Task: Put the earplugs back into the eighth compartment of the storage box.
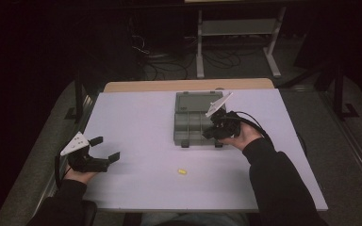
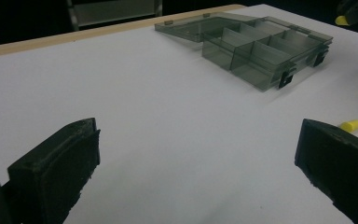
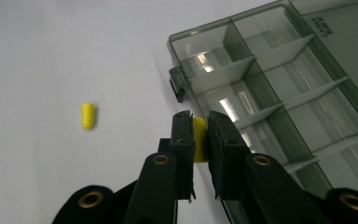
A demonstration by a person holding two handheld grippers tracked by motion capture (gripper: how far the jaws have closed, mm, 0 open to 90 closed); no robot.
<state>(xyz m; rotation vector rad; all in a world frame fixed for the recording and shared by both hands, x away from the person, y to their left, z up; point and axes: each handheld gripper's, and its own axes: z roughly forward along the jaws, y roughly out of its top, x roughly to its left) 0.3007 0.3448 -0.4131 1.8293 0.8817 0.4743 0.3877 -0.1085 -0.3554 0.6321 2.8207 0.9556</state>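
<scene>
An open grey compartment box (image 1: 195, 123) sits at the table's middle back, its lid (image 1: 199, 101) lying flat behind it. My right gripper (image 1: 210, 131) hovers at the box's front right corner, shut on a yellow earplug (image 3: 199, 138), which shows squeezed between the jaws over the box's near compartments (image 3: 242, 100). A second yellow earplug (image 1: 182, 171) lies loose on the white table in front of the box; it also appears as the loose earplug (image 3: 88, 115) and earplug (image 2: 351, 125). My left gripper (image 1: 105, 149) rests open near the table's left edge, nothing between its jaws, facing the box (image 2: 256, 49).
The white table (image 1: 136, 122) has a wooden strip (image 1: 188, 84) along its far edge. Beyond it stand a metal shelf frame (image 1: 238, 33) and cables on a dark floor. A person's dark sleeves come in from the bottom.
</scene>
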